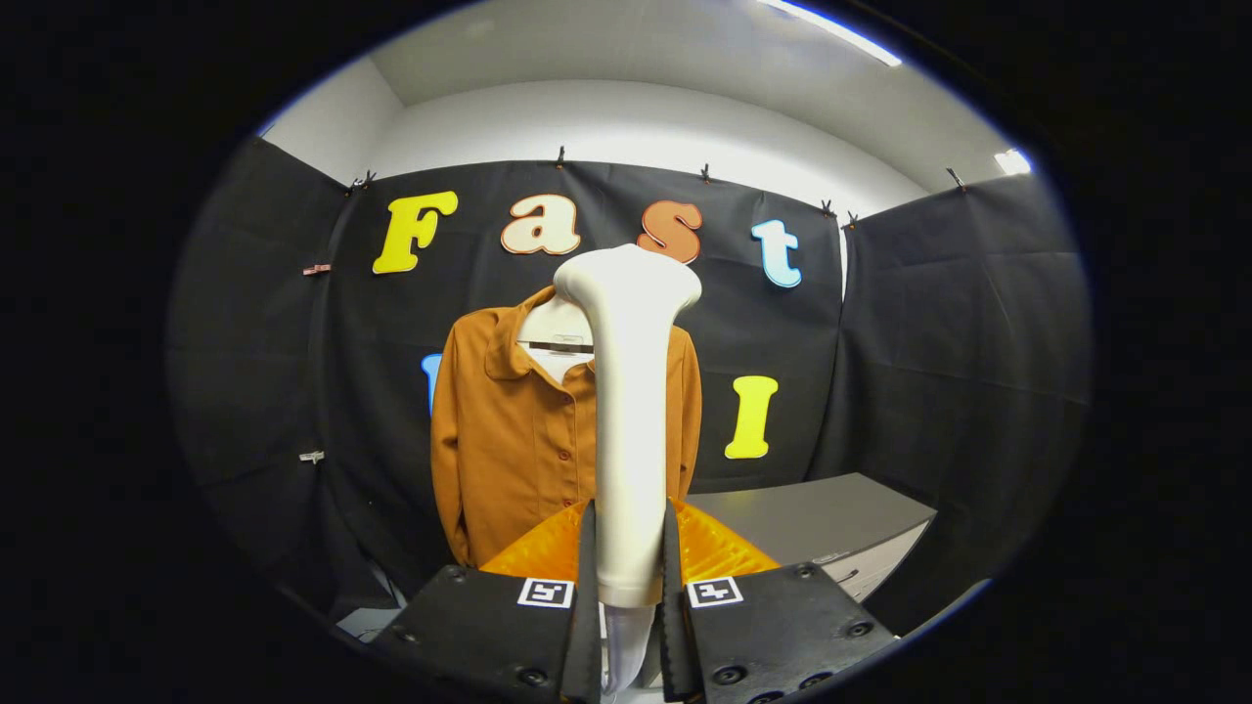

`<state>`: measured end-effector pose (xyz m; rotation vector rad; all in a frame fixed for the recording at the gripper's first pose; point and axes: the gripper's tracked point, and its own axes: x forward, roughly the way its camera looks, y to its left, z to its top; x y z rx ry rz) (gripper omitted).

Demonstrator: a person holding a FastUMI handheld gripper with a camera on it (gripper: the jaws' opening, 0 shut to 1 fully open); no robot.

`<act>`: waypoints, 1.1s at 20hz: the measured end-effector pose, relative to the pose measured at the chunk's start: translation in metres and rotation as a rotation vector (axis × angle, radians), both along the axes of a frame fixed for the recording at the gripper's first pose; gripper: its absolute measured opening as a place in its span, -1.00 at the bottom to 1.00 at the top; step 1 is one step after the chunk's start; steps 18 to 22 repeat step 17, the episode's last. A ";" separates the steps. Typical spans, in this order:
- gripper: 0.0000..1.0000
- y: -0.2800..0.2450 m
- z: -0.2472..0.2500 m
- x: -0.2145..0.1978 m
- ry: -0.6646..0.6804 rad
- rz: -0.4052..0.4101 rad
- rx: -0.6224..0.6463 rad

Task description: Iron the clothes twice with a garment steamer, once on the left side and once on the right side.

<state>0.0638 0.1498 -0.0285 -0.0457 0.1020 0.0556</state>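
Gripper (627,557) clamping upright steamer (627,391) — head (flared) up — before shirt (509,440)

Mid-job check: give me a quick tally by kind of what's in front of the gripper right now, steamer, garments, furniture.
Garment steamer: 1, upright, clamped between both fingers of the gripper
Brown shirt: 1, hanging beyond the steamer
Grey cabinet: 1, beside the shirt
Total: 3

A grey table (831,513) stands beyond the shirt, against the booth's black cloth wall.
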 end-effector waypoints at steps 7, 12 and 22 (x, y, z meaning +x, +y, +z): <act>-0.45 -0.002 0.003 -0.002 -0.002 -0.005 0.010; -0.45 -0.003 0.003 -0.003 -0.001 -0.009 0.014; -0.45 -0.004 0.001 -0.004 0.006 -0.008 0.016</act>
